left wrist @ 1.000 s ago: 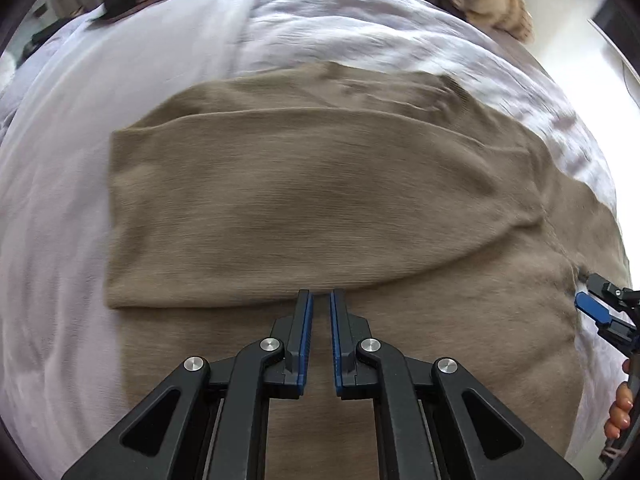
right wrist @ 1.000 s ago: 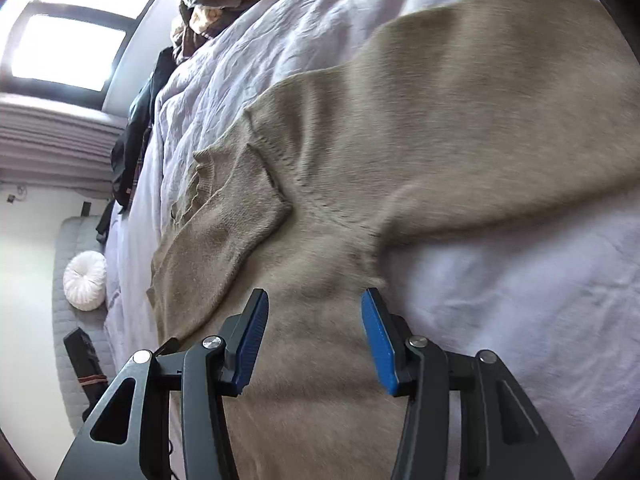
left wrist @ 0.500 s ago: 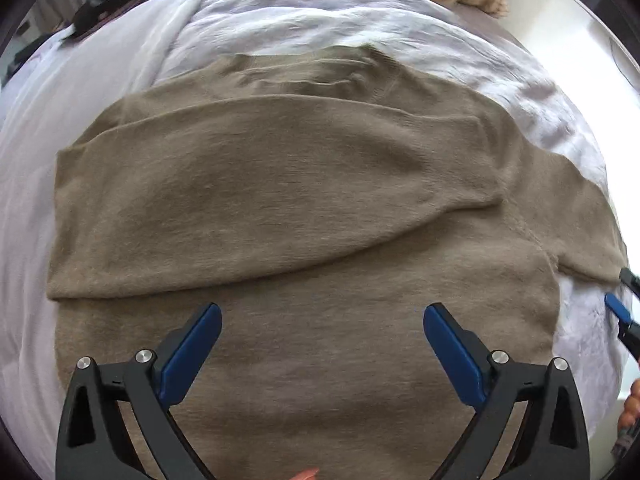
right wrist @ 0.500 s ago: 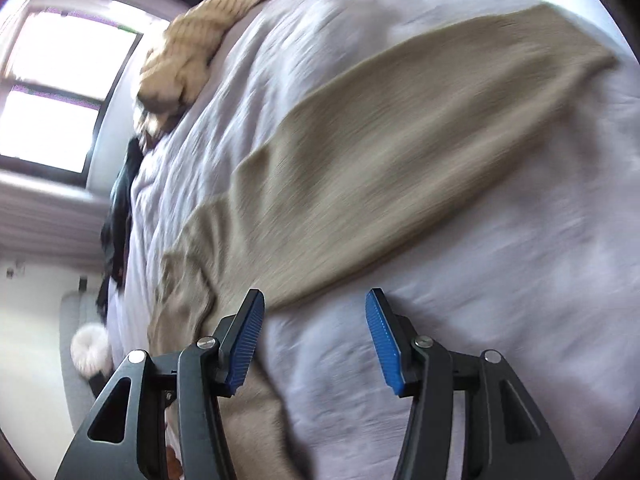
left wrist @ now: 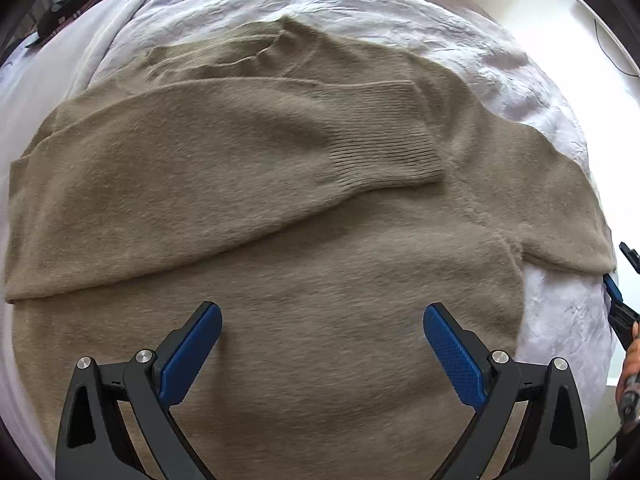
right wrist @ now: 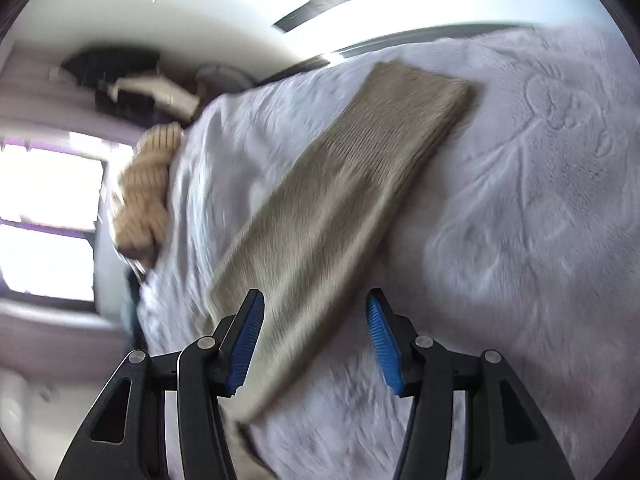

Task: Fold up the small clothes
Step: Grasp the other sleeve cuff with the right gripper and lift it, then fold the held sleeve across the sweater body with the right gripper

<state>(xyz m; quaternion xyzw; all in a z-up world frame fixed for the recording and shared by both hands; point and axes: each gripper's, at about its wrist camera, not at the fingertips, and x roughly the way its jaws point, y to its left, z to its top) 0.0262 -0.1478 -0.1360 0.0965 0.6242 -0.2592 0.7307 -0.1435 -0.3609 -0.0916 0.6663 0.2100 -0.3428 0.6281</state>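
left gripper (left wrist: 322, 340) spread wide, holding nothing, poised over the lower body of the taupe sweater (left wrist: 304, 320). sweater lies flat on the pale bedspread (left wrist: 360, 4), filling the view ahead of the fingers. one sleeve (left wrist: 224, 176) folded across the chest ahead of the jaws, its ribbed cuff (left wrist: 384, 132) ahead and to the right.

right gripper (right wrist: 314, 332) also apart, gripping nothing. other sleeve (right wrist: 340, 208) stretches straight out on the bedspread ahead, running from between the fingers toward its ribbed cuff (right wrist: 416, 108) far ahead, right. view blurred. tan knit pile (right wrist: 144, 196) far left by a bright window (right wrist: 48, 220).
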